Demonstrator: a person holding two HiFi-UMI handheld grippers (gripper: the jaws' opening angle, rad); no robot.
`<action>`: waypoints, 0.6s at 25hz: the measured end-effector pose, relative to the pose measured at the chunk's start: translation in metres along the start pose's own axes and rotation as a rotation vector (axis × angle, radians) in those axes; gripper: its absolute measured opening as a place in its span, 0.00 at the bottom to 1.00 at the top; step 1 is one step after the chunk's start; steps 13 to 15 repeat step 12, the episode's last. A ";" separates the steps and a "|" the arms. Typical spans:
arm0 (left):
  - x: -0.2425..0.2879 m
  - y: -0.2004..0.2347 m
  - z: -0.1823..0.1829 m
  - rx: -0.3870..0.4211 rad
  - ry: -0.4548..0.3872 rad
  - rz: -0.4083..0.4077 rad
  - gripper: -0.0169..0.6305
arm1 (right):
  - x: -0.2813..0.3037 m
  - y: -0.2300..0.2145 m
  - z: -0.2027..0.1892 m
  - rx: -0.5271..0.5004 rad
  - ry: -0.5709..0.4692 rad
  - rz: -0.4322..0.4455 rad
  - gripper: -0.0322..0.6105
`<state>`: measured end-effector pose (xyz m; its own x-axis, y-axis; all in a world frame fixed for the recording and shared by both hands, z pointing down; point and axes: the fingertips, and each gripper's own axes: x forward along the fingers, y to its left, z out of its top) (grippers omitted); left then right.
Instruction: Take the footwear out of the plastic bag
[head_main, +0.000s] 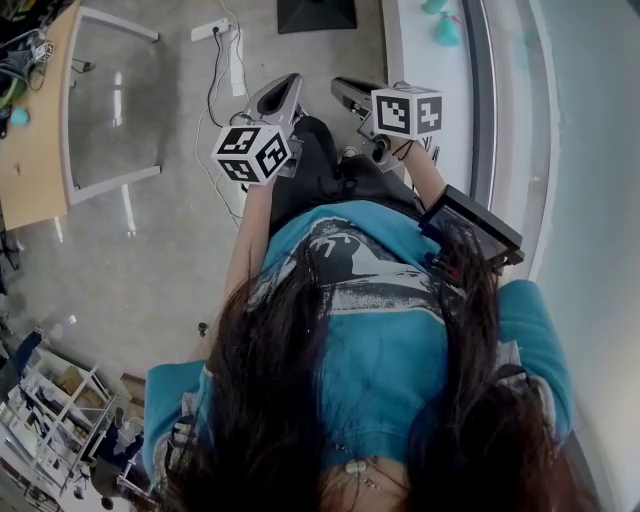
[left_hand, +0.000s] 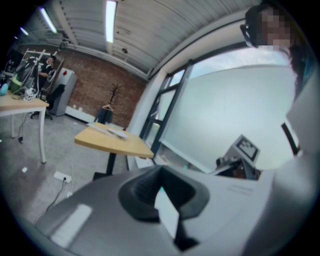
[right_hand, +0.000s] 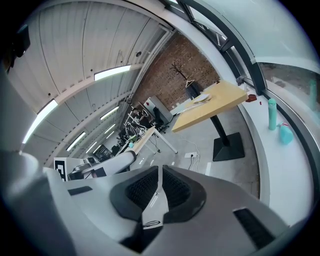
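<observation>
Neither a plastic bag nor any footwear appears in any view. A person in a teal shirt (head_main: 380, 330) holds both grippers out in front, above the floor. My left gripper (head_main: 283, 90), with its marker cube (head_main: 255, 152), is shut with nothing between its jaws; in the left gripper view the left gripper (left_hand: 161, 186) points up at the room. My right gripper (head_main: 347, 90), with its cube (head_main: 407, 110), is also shut and holds nothing; the right gripper (right_hand: 160, 176) faces the room in its own view. The two grippers are close together, side by side.
A wooden table (head_main: 35, 130) stands at the left, with a power strip (head_main: 210, 30) and cables on the grey floor. A black table base (head_main: 315, 15) is at the top. Teal bottles (head_main: 440, 25) sit on the window ledge at the right. A shelf (head_main: 60, 400) is at the bottom left.
</observation>
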<state>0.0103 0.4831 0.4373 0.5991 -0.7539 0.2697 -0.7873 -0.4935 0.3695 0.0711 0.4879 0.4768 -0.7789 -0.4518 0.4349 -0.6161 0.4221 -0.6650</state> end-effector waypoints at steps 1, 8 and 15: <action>0.000 -0.001 -0.001 0.002 -0.002 -0.001 0.02 | -0.001 -0.001 -0.001 0.000 -0.003 -0.001 0.11; 0.011 0.014 0.006 -0.008 -0.014 0.007 0.02 | 0.009 -0.012 0.011 0.003 -0.001 -0.009 0.11; 0.008 0.002 -0.003 0.003 -0.018 0.009 0.02 | -0.003 -0.016 0.000 0.001 -0.012 -0.006 0.11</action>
